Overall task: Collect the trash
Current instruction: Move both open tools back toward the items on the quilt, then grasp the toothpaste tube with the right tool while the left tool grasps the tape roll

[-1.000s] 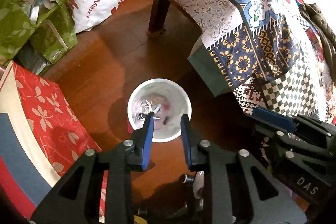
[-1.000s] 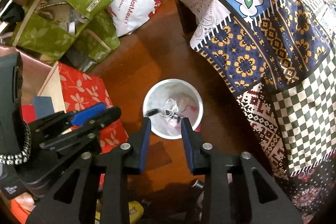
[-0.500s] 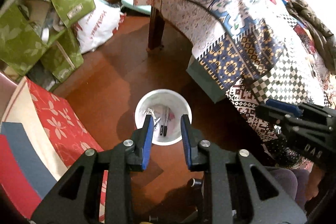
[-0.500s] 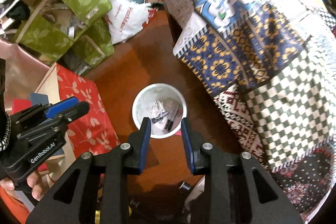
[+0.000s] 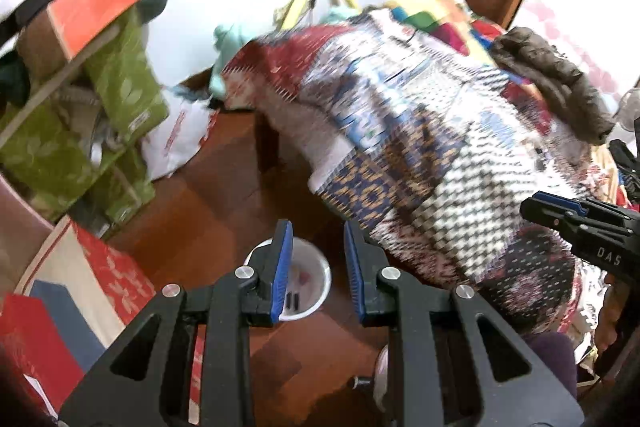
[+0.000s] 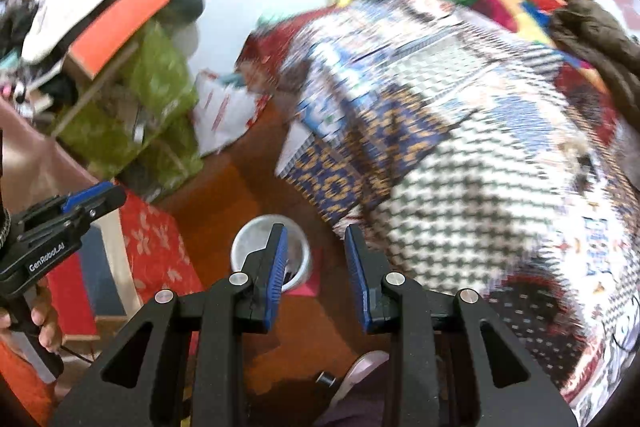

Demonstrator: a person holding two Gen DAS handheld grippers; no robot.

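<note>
While both views smear w/ motion blur, my left gripper (image 5: 318, 267) hangs over the wooden floor (image 5: 224, 187) w/ its blue-padded fingers (image 5: 282, 267) spread wide, nothing between them. Left wrist view: the white trash bin (image 5: 316, 275) stands on the floor just beyond and below my left finger, which covers part of its rim. Inside it I make out two dark stick-like items and a pinkish scrap; the rest is too blurred to name. A patchwork cloth (image 5: 420, 147) drapes over the table to the right and hangs near the bin, which sits just off the table's edge, prob. so scraps can be dropped straight down. Green leaf-print boxes (image 5: 120, 99) stack at left, a red floral box (image 5: 116, 275) lies nearer the bin. My right gripper (image 5: 560, 213) pokes in from the right edge, apart from the bin.

Right wrist view: my right gripper (image 6: 314, 267) is likewise wide apart and carries nothing. The bin (image 6: 256, 239) shows behind its left finger, contents hidden. My left gripper (image 6: 84, 201) enters at far left, above the red floral box (image 6: 156, 251), w/ my hand (image 6: 40, 323) on its handle.

With both sets of fingers bare and pointed off toward the room, I judge I'm between drops, looking for the next bit of trash.
</note>
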